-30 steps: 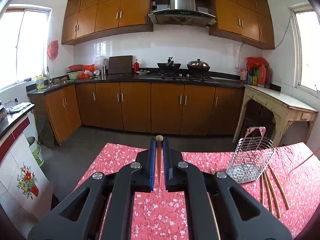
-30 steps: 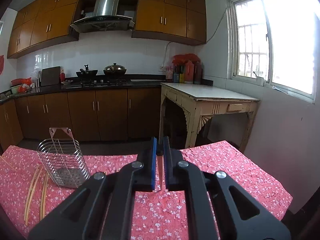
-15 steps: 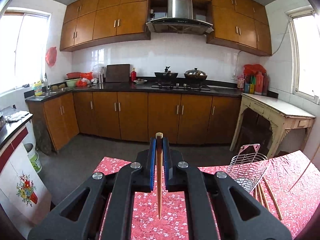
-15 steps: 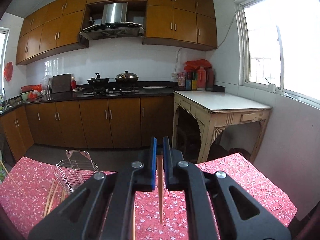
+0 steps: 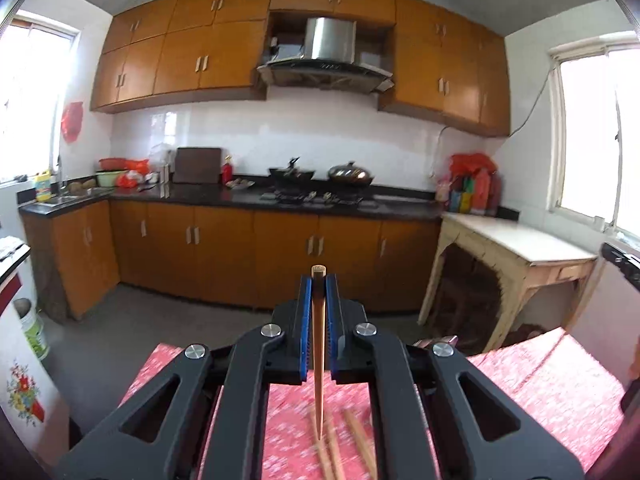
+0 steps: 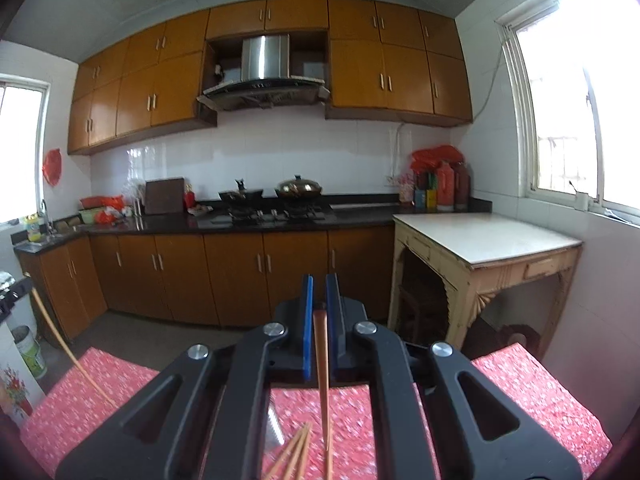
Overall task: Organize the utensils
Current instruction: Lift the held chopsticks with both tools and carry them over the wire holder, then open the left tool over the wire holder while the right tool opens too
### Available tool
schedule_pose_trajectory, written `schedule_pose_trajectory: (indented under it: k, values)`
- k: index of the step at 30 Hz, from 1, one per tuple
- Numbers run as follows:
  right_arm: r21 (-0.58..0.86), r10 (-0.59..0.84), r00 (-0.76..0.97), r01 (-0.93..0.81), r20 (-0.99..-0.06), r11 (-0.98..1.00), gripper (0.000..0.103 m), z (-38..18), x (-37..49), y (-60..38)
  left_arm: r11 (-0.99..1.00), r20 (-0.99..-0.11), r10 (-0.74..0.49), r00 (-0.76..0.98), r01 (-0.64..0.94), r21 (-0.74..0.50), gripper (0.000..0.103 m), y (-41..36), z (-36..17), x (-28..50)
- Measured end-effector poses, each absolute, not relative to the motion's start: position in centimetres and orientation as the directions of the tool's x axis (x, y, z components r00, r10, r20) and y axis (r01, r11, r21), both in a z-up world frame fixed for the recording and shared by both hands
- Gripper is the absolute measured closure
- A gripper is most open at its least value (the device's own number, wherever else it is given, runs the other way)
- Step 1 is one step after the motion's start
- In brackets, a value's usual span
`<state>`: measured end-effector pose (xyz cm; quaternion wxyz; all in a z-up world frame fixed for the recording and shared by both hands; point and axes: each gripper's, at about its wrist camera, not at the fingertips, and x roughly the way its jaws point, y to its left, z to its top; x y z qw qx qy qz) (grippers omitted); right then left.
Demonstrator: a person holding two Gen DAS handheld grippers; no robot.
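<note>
**Both grippers clamp a chopstick above the red cloth**

The left gripper (image 5: 319, 280) has its blue-padded jaws closed tight on a single wooden chopstick (image 5: 318, 360). The stick stands nearly upright between the pads, its blunt end poking just above the fingertips and its pointed end hanging down over the red floral tablecloth (image 5: 552, 384). Below that tip, several loose chopsticks (image 5: 352, 444) lie on the cloth, blurred.

The right gripper (image 6: 319, 280) is likewise closed — its jaws pinch a second chopstick (image 6: 322, 376), gripped lower between the pads so that its thick end sits below the fingertips. This one also hangs point down, with a slight lean. More loose chopsticks (image 6: 296, 452) lie fanned on the cloth beneath it. At the left edge of the right wrist view, a long thin stick (image 6: 60, 344) slants down toward the cloth; what holds it cannot be told, since its upper end runs out at a dark object on the frame's edge.

Beyond the table both cameras face the kitchen — brown base cabinets (image 5: 224, 256), a black counter with a wok (image 5: 291, 173) and a lidded pan (image 5: 351, 172) on the hob, and a worn cream side table (image 6: 488, 240) under the window.
</note>
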<state>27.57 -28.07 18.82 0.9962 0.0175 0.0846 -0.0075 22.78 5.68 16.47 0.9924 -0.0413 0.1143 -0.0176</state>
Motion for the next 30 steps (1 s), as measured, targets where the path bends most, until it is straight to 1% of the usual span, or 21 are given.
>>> schedule_pose_trajectory:
  k: [5,7,10,14,17,20,30]
  values:
    - [0.053,0.051,0.993,-0.046,-0.111,0.998,0.096,21.9,28.6,-25.5,0.993,-0.146,-0.094,0.985,0.081,-0.089,0.096,2.2,19.9,23.5]
    - [0.051,0.071,0.992,-0.066,-0.101,0.996,0.096,22.1,29.3,-24.6,0.993,-0.123,-0.104,0.987,0.095,-0.074,0.096,0.8,20.6,24.1]
    - [0.059,0.101,0.989,-0.095,-0.107,0.994,0.096,21.7,30.7,-23.5,0.992,-0.115,-0.114,0.987,0.107,-0.069,0.096,-1.0,20.5,25.4]
    - [0.096,0.143,0.98,-0.13,-0.138,0.987,0.096,20.8,32.7,-23.2,0.988,-0.147,-0.137,0.98,0.124,-0.094,0.096,-2.1,19.2,27.3]
    - [0.097,0.152,0.977,-0.139,-0.147,0.986,0.096,19.9,34.0,-22.9,0.989,-0.16,-0.127,0.979,0.112,-0.099,0.096,-2.5,17.9,28.7]
    - [0.092,0.155,0.973,-0.141,-0.171,0.986,0.096,18.6,35.4,-22.7,0.986,-0.193,-0.136,0.972,0.113,-0.125,0.096,-2.4,16.6,30.2]
    - [0.149,0.193,0.927,-0.152,-0.321,0.977,0.095,13.3,40.9,-23.2,0.987,-0.323,-0.137,0.936,0.1,-0.129,0.096,-2.4,12.2,33.9]
